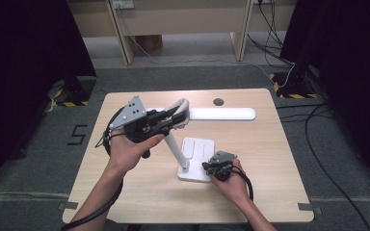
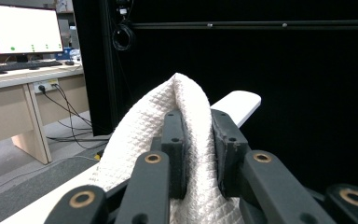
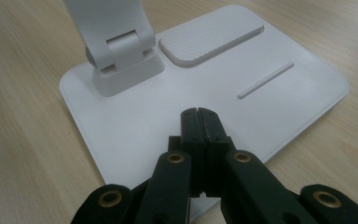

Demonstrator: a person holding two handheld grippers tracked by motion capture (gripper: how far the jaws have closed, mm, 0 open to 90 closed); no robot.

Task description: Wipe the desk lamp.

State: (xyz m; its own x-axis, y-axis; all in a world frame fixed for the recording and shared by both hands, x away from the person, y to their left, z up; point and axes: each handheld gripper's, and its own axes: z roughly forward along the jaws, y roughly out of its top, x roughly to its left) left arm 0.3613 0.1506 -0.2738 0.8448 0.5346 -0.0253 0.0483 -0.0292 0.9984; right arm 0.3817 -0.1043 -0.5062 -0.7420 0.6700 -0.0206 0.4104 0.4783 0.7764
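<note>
A white desk lamp stands mid-table: a flat base, a slanted arm and a long head bar lying level toward the right. My left gripper is shut on a white quilted cloth, held at the top of the lamp's arm where the head begins. In the left gripper view the cloth is pinched between the jaws of that gripper, with the head bar beyond. My right gripper is shut, empty, with its tips resting on the base near the hinge.
The wooden table has a black grommet behind the lamp. The base carries a raised ribbed pad and a thin slot. Wooden desk legs and cables lie on the floor beyond. A lit monitor stands on a desk to the side.
</note>
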